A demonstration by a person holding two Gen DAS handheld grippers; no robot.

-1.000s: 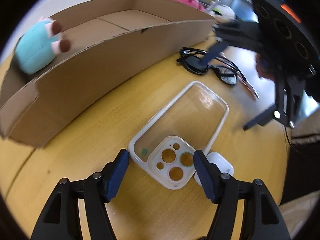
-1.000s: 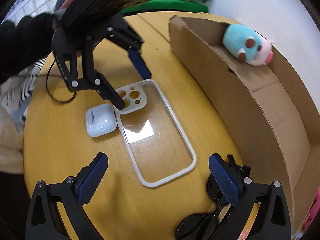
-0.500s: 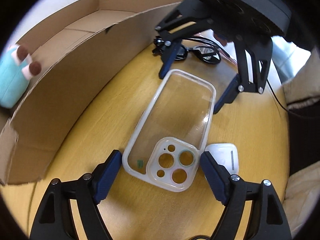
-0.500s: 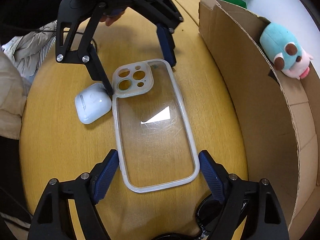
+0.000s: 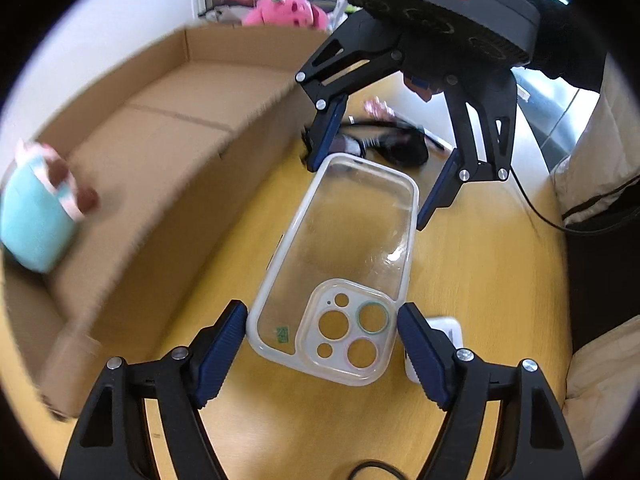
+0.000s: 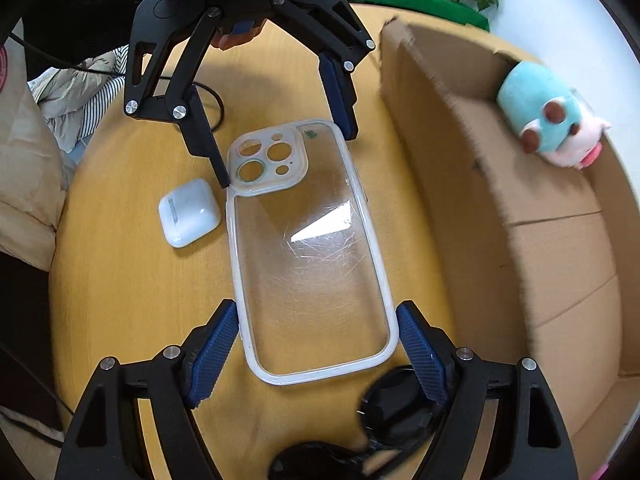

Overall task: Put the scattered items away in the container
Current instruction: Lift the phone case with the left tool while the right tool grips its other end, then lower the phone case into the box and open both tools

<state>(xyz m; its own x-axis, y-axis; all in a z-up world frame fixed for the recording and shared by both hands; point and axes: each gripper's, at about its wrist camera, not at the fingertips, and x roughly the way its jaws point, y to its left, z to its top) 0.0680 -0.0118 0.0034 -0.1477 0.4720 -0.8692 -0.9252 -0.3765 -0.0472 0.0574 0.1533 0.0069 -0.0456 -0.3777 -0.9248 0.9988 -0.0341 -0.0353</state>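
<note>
A clear phone case is held between both grippers above the yellow table. My left gripper is shut on its camera end. My right gripper is shut on the plain end; it also shows in the left wrist view. The open cardboard box stands beside the case and holds a teal plush toy. A white earbud case lies on the table, partly hidden behind my left finger. Black sunglasses lie under my right gripper.
A pink plush toy sits beyond the box. A black cable runs across the table by the left gripper. Beige cushions and striped cloth lie off the table's edge.
Both grippers have closed in from opposite ends and pinched the phone case, which now looks raised off the table. The views have tilted, showing more of the box's inside.
</note>
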